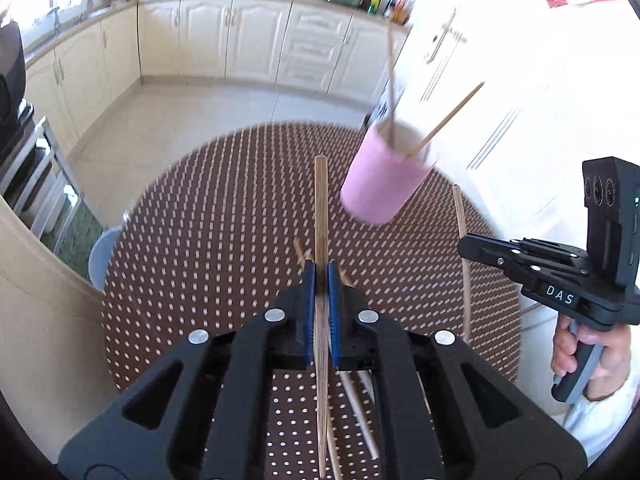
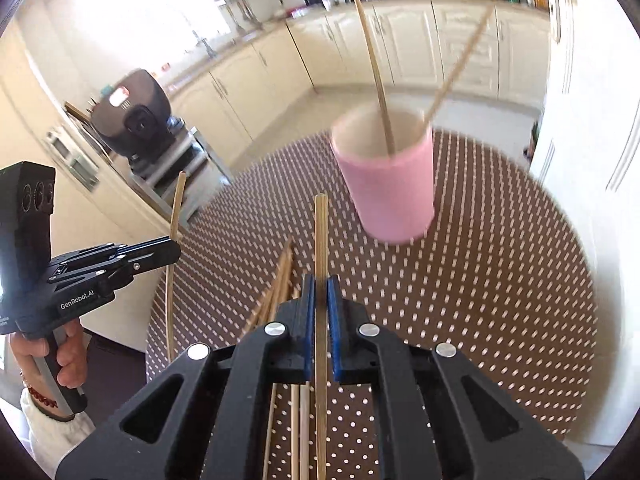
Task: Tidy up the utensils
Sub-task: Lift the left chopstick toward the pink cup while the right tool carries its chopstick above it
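Two grippers are each clamping one chopstick over the dotted brown table. Pink cup is standing ahead, already holding two sticks. Right gripper is pinching its chopstick upright, long axis pointing at the cup, just left of it; looks nearer. Left gripper is gripping its chopstick likewise, cup sitting up-right. Loose sticks are lying below.

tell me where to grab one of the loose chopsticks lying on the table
Grip a loose chopstick near its middle, coming straight down from above with the fingers across its width. It lies flat on the table in a close bundle, so pick the outermost one.
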The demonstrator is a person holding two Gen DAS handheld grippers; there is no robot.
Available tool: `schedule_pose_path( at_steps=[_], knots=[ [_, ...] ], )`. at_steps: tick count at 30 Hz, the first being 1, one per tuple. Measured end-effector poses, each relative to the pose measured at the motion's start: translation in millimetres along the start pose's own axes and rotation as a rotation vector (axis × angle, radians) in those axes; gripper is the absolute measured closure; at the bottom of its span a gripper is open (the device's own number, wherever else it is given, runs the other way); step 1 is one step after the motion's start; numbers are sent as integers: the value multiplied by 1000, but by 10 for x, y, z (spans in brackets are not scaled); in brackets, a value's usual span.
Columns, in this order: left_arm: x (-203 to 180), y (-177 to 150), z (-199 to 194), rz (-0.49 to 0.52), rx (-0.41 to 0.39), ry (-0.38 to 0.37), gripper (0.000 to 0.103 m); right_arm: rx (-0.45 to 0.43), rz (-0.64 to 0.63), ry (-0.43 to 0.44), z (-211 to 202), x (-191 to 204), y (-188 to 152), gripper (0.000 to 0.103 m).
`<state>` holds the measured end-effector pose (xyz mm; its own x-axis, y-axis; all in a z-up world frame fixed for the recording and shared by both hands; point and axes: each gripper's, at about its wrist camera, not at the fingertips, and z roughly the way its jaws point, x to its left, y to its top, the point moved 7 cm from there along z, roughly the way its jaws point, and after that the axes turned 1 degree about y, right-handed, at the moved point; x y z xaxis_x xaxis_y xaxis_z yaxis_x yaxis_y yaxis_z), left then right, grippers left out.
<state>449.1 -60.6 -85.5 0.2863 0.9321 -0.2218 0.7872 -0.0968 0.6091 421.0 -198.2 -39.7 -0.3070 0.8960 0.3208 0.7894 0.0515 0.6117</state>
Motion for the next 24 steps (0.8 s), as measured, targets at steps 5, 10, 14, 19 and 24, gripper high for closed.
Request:
schedule_pose_path(
  at_steps=[5,10,14,19,24],
  knots=[
    [-54,95,-368,11,-96,-18,97,-80,-29,-9,-272,112,146,98],
    [-83,150,-537,6,-156,-29,97,-129,-58,-20,-405,206,240,98],
    [-34,184,-617,7,-179,-13,97,-163,-74,-33,-494,251,302,98],
    [-27,215,-602,5,-180,7,97,-215,-87,-53,-622,283,418,98],
    [10,238,-604,3,-192,40,97,-290,-108,-98,-786,313,580,98]
  ],
)
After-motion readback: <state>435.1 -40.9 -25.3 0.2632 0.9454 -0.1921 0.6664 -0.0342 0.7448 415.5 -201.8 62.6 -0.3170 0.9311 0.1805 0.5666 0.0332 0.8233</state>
